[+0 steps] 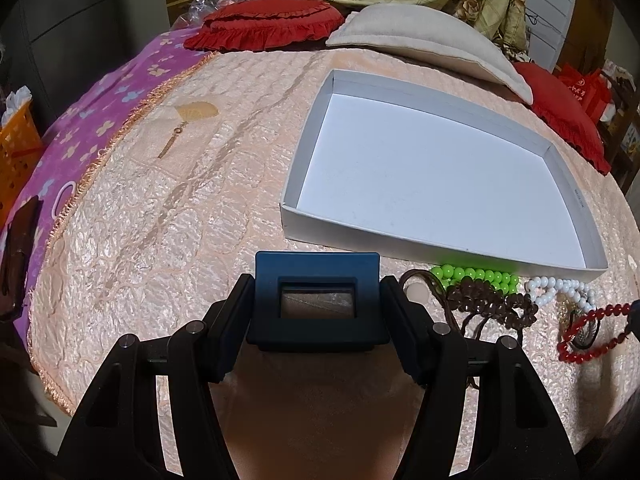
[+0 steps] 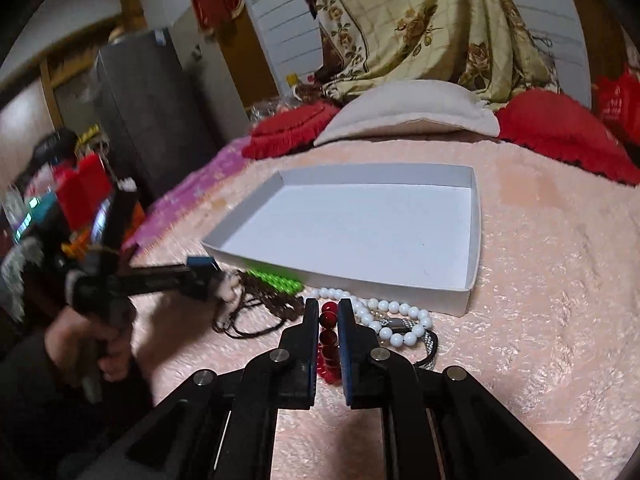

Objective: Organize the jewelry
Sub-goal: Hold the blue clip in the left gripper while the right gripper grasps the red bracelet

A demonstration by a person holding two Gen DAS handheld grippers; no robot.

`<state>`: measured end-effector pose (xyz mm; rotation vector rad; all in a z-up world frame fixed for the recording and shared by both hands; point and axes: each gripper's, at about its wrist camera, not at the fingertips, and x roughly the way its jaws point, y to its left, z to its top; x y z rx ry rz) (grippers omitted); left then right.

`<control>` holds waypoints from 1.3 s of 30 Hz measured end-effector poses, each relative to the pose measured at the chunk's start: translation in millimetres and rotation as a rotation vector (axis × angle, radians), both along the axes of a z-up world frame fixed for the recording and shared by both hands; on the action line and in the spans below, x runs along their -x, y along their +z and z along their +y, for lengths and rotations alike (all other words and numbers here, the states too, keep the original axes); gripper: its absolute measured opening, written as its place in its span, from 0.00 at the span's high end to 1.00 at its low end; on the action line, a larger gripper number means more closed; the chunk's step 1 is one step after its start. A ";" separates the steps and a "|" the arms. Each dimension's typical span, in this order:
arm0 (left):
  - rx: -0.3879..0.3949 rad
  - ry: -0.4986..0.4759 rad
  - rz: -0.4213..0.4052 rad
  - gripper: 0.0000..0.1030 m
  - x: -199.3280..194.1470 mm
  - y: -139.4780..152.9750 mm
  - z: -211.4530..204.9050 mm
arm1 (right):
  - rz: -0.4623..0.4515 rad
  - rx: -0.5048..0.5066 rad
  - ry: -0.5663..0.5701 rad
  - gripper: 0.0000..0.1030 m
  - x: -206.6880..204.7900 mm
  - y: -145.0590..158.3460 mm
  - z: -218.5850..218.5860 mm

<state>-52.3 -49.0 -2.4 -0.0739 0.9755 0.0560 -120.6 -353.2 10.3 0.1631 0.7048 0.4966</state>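
The right gripper (image 2: 329, 322) had closed its jaws on the red bead bracelet (image 2: 328, 344), just before the white box (image 2: 466, 300). The left gripper (image 1: 317, 304) clamped a blue block (image 1: 316, 268), beside the green beads (image 1: 476, 276).

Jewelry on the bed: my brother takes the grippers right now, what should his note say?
Left gripper: shut on a blue box, held above the bedspread.
Right gripper: fingers close around the red bead bracelet; a firm grip cannot be confirmed.
White tray: nothing in it yet.
Still lying in front of the tray: green beads, brown beads, white beads.
Done: nothing sorted so far.
Left: probably move every piece into the tray.
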 end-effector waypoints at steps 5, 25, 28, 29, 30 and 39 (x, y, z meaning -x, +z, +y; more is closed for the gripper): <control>-0.002 -0.001 0.004 0.39 -0.7 -0.5 -0.1 | 0.063 -0.018 -0.063 0.92 -0.1 -6.0 -22.6; -0.013 -0.007 0.006 0.39 -1.5 -1.4 -2.1 | 0.226 0.149 -0.149 0.39 -10.6 -45.0 -39.2; -0.013 -0.006 0.005 0.39 -1.4 -1.4 -2.2 | 0.222 0.210 -0.140 0.48 -10.1 -47.9 -35.9; -0.013 -0.006 0.005 0.39 -1.4 -1.4 -2.2 | 0.212 0.225 -0.135 0.51 -9.4 -47.3 -34.2; -0.014 -0.007 0.005 0.39 -1.3 -1.4 -2.2 | 0.205 0.246 -0.134 0.54 -8.9 -47.3 -32.9; 0.004 -0.021 -0.006 0.39 -0.5 0.2 -1.6 | 0.159 0.372 -0.065 0.73 -13.2 -52.1 -15.5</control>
